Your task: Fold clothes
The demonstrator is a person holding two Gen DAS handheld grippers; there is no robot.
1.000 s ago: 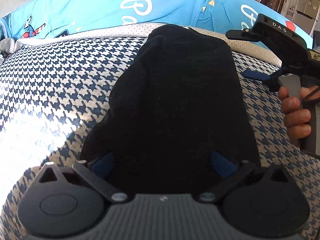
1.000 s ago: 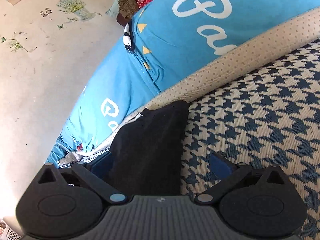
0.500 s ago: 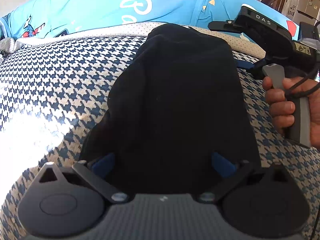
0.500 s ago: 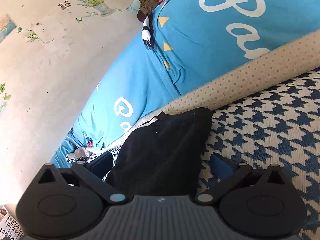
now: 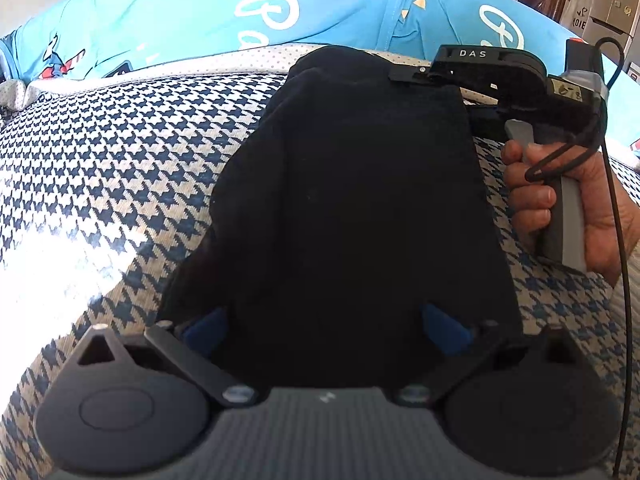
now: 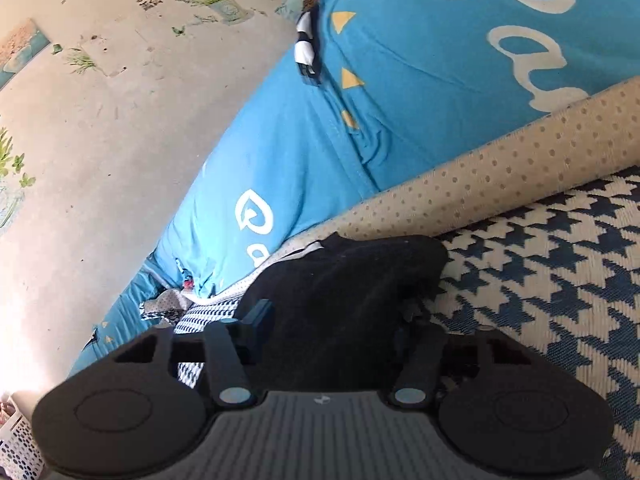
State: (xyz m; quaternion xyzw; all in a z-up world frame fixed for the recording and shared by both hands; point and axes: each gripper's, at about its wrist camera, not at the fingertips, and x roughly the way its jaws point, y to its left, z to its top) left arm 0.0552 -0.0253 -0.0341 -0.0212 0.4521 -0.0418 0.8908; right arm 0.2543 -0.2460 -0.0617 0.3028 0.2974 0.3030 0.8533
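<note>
Black garment [image 5: 352,200] lies as a narrow strip on the houndstooth cover [image 5: 120,152], fold not yet made: right gripper [image 6: 336,320] closing on its far corner, left gripper [image 5: 320,324] spread wide over the near end, contact unclear.

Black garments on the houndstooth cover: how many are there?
1. The black garment lies along the houndstooth cover; its far end sits between the closing right hand-held gripper. Folded layers may hide more.
</note>
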